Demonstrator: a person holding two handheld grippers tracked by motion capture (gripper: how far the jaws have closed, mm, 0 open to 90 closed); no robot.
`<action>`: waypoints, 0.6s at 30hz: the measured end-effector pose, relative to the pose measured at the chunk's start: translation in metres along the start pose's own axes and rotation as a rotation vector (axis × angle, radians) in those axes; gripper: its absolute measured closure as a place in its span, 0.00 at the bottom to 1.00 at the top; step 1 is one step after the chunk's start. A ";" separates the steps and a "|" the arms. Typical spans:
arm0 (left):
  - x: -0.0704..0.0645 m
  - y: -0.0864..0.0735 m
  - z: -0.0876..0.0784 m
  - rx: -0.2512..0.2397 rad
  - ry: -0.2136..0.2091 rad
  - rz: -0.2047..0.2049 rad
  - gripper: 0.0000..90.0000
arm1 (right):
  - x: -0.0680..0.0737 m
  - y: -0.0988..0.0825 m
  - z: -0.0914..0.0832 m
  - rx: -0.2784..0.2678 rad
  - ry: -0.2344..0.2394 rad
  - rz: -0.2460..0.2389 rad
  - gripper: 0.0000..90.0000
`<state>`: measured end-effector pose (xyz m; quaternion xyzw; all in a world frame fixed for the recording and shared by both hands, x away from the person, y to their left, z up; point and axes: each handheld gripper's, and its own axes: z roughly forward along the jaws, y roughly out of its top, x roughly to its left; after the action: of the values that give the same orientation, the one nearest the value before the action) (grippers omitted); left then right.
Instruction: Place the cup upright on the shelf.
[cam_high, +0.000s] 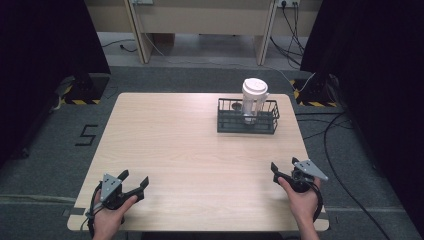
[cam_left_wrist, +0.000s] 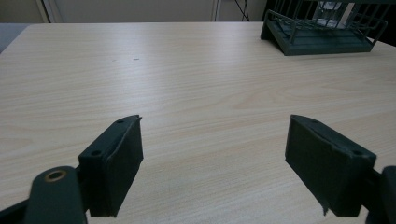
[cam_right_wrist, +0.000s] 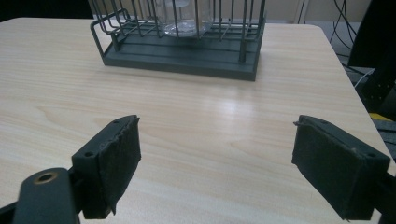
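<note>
A dark wire basket (cam_high: 248, 122) stands at the far right of the wooden table (cam_high: 190, 150), with a clear plastic cup with a white lid (cam_high: 253, 100) upright inside it. The basket (cam_left_wrist: 322, 32) appears at the top right of the left gripper view, and the basket (cam_right_wrist: 180, 39) with the cup's clear base (cam_right_wrist: 184, 18) lies straight ahead in the right gripper view. My left gripper (cam_high: 134, 180) rests open near the front left edge, nothing between its jaws. My right gripper (cam_high: 284, 165) is open near the front right edge, also holding nothing.
Bare tabletop stretches between both grippers and the basket. The table's right edge (cam_right_wrist: 348, 74) lies close beside the right gripper, with cables (cam_high: 340, 150) on the grey floor beyond. Black curtains flank both sides, and a wooden bench (cam_high: 200, 20) stands behind the table.
</note>
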<state>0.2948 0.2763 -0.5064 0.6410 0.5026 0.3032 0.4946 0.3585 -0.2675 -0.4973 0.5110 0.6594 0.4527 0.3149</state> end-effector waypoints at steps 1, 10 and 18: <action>0.000 0.000 0.000 0.000 0.000 0.000 0.21 | 0.000 -0.001 -0.001 0.001 0.000 0.000 0.18; 0.000 0.000 0.000 0.002 0.001 0.001 0.21 | -0.003 -0.012 -0.007 0.000 -0.004 0.008 0.18; 0.000 0.000 0.000 0.002 0.002 0.000 0.21 | -0.004 -0.019 -0.008 -0.019 -0.013 -0.003 0.18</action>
<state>0.2949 0.2765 -0.5067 0.6412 0.5033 0.3032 0.4936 0.3451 -0.2749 -0.5119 0.5100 0.6538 0.4550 0.3247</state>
